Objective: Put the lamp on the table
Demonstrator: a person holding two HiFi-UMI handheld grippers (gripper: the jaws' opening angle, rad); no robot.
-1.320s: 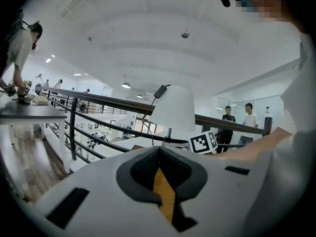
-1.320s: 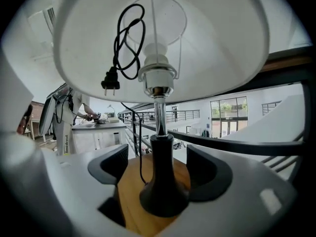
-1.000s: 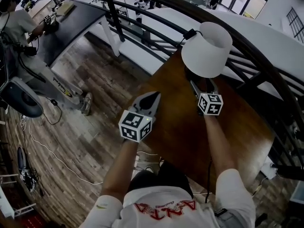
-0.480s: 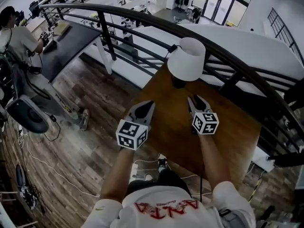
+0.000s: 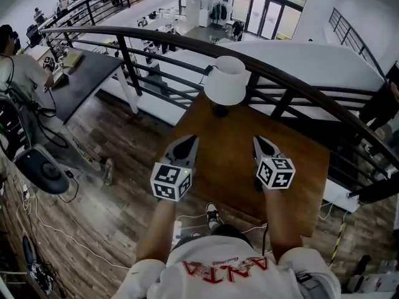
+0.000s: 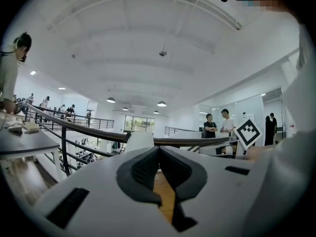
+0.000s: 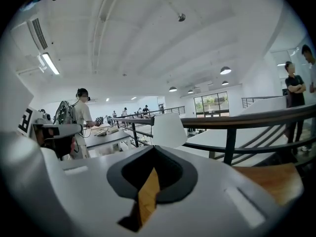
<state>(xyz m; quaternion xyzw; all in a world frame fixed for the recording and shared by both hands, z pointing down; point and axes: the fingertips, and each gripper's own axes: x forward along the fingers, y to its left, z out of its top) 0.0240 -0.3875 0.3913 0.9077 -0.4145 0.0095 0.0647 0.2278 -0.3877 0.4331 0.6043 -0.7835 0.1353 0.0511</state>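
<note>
The lamp (image 5: 225, 80) has a white shade and a dark base, and it stands upright at the far edge of the brown wooden table (image 5: 293, 161), close to the railing. My left gripper (image 5: 191, 139) and right gripper (image 5: 257, 140) hover side by side over the table's near half, well short of the lamp. Both are shut with nothing between their jaws. The shade (image 6: 139, 141) shows just beyond the closed left gripper (image 6: 159, 150). In the right gripper view the shade (image 7: 168, 129) rises past the closed right gripper (image 7: 154, 150).
A dark curved railing (image 5: 299, 86) runs behind the table with a drop beyond it. A person (image 5: 15, 67) sits at a black desk (image 5: 81, 76) far left, near an office chair (image 5: 40, 172). Cables (image 5: 56, 229) lie on the wooden floor.
The right gripper has let go of the lamp's base, drawn back toward me and shut. The lamp stays standing on the table, now farther from both grippers.
</note>
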